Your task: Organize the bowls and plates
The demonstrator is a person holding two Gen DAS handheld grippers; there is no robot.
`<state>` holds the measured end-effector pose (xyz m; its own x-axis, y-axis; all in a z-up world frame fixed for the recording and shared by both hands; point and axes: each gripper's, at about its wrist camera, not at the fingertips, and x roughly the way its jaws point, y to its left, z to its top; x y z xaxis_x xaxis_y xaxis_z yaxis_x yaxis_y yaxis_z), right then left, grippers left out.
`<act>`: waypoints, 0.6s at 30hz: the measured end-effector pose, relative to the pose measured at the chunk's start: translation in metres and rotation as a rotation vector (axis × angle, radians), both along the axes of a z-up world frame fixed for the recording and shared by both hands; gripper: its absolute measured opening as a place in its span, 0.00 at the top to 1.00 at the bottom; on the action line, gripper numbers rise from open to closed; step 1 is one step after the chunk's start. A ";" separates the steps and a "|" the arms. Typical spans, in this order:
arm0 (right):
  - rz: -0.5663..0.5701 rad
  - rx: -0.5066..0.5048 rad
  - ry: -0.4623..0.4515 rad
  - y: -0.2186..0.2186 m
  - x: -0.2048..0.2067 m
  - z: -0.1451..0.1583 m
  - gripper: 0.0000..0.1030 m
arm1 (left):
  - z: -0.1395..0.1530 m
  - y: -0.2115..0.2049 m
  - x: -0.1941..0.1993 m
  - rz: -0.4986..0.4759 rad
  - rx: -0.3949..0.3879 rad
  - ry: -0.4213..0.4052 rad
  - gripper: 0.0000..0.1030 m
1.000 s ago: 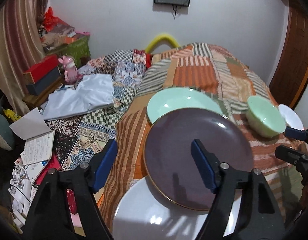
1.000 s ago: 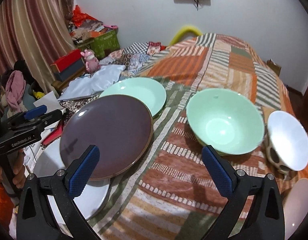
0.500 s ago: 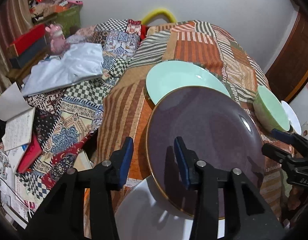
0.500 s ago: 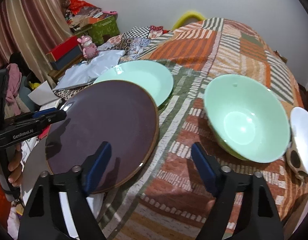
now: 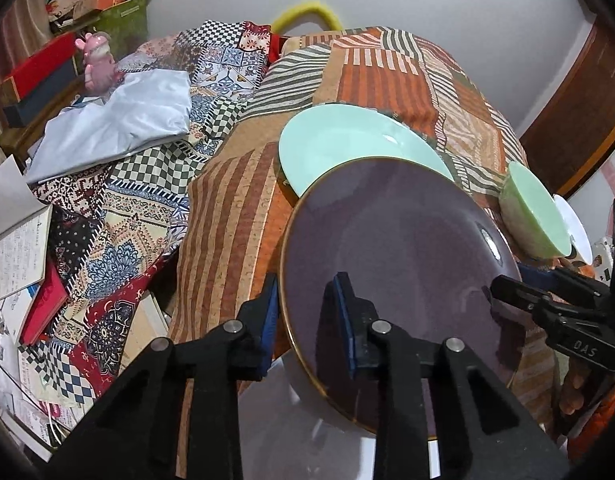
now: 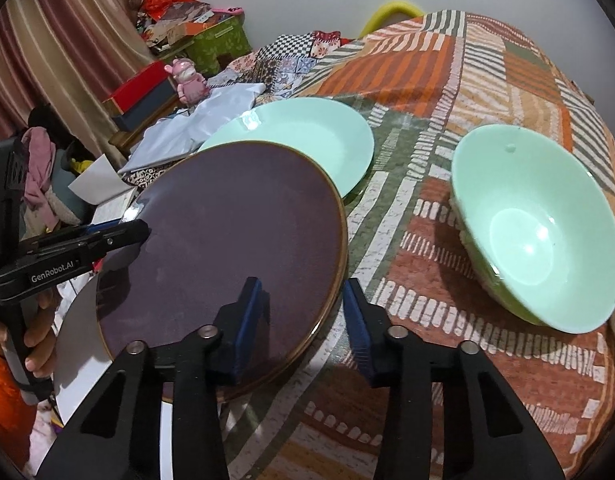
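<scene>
My left gripper (image 5: 307, 320) has its blue-padded fingers narrowed around the near-left rim of the round, dark purple glazed plate with a thin gold edge (image 5: 395, 264), one pad under the rim and one on the top face. Whether the pads are actually pressing the rim, I cannot tell. My right gripper (image 6: 303, 320) straddles the opposite rim of the purple plate the same way, with a visible gap at the outer pad, so it looks closed down but not yet clamped.

The purple plate sits tilted, its near edge resting over a flat white plate (image 5: 299, 432) and its far edge overlapping a pale mint-green round plate (image 5: 347, 140). To the right of the purple plate stands a deep mint-green bowl (image 6: 539, 224), and beyond that bowl a white bowl (image 5: 575, 224) shows only partly. Everything rests on an orange, brown and green patchwork bedspread (image 6: 447, 60).

I judge the purple plate to be stiff, fairly heavy ceramic, glossy enough to slide between the pads, and breakable if dropped. Its rim is the only practical hold, best pinched on opposite sides and kept level. The soft bedspread gives an unsteady base for stacking.
</scene>
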<state>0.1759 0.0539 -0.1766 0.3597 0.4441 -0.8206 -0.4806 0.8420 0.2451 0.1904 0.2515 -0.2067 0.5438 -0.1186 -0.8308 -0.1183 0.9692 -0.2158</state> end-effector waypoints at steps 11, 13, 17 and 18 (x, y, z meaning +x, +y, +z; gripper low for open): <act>0.000 0.022 0.012 -0.002 0.000 0.000 0.67 | 0.002 -0.002 0.000 0.005 0.001 0.012 0.74; -0.006 0.031 0.016 -0.005 -0.001 0.001 0.67 | 0.002 -0.003 -0.002 0.004 0.000 0.014 0.74; -0.008 0.039 0.022 -0.009 -0.003 0.003 0.67 | 0.004 -0.008 -0.005 0.000 0.006 0.015 0.74; -0.008 0.037 0.022 -0.010 -0.004 0.003 0.67 | 0.005 -0.011 -0.007 -0.001 0.014 0.014 0.74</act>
